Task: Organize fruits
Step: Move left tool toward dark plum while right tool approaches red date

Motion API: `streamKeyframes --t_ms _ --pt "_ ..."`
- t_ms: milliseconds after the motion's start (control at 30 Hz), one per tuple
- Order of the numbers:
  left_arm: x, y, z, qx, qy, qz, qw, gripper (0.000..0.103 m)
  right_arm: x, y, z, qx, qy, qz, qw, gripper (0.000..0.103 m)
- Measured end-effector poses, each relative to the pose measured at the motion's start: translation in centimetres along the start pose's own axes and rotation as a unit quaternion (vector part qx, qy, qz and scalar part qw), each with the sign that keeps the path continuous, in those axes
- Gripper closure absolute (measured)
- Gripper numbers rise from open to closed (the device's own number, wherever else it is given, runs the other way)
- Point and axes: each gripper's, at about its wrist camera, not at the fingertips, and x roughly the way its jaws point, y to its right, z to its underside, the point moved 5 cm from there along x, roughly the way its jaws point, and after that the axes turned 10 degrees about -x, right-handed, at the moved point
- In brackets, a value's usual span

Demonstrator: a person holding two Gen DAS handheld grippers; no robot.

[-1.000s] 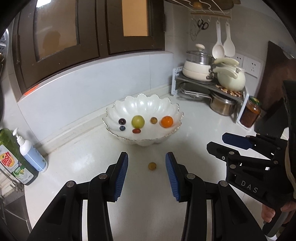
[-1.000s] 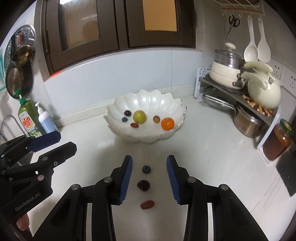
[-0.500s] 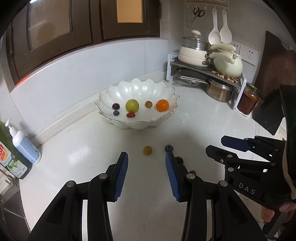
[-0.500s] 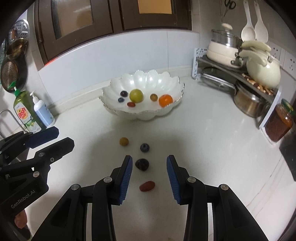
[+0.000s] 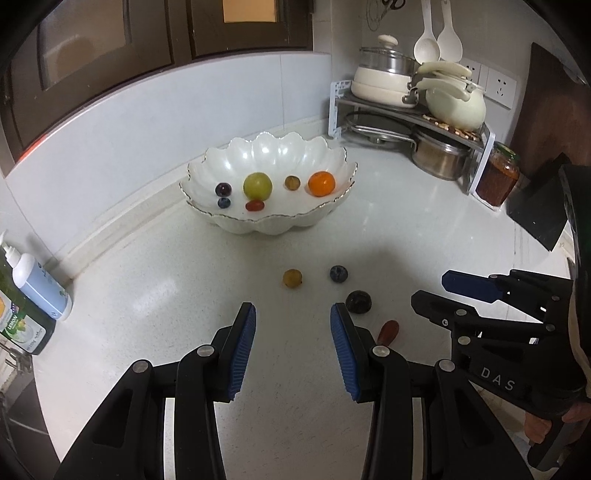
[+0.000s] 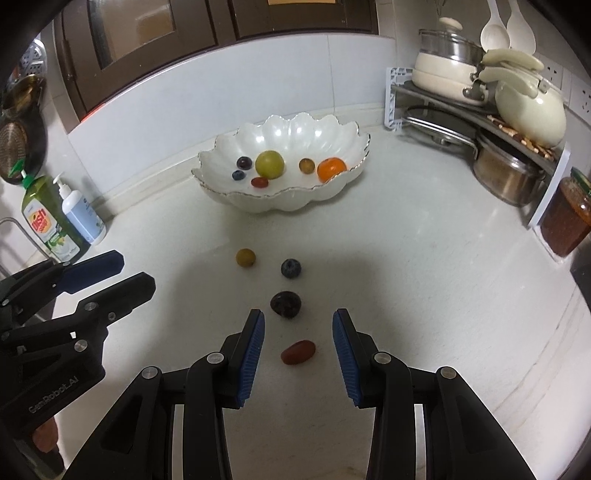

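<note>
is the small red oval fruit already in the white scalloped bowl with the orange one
Cannot tell for all: one small red oval fruit lies on the white counter, another in the white scalloped bowl.

Both grippers are pointing steeply downward, side by side: left gripper (image 5: 293,325) at lower centre, right gripper (image 6: 298,330) likewise, jaws parted, holding nothing.

**Home kitchen, counter corner**

White speckled countertop (image 6: 424,258) w/ tiled backsplash, dark wood cabinets (image 6: 147,40) above. Corner rack (image 6: 443,107) stacked w/ cream pots, a steel pot (image 6: 506,177) under it, cream kettle (image 6: 528,110) on top. Ladles (image 6: 495,29) hang on wall, sockets nearby. Dish soap bottle (image 6: 44,221) & pump bottle (image 6: 83,218) at sink edge; strainer (image 6: 14,147) hung at left. Sauce jar (image 6: 567,218) by rack.
</note>
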Motion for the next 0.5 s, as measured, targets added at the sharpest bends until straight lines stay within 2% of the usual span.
streamKeyframes --t_ms 500 --pt "3.2 0.2 -0.4 0.044 -0.029 0.015 0.9985 0.061 2.3 -0.5 1.8 0.022 -0.019 -0.002 1.000 0.064"
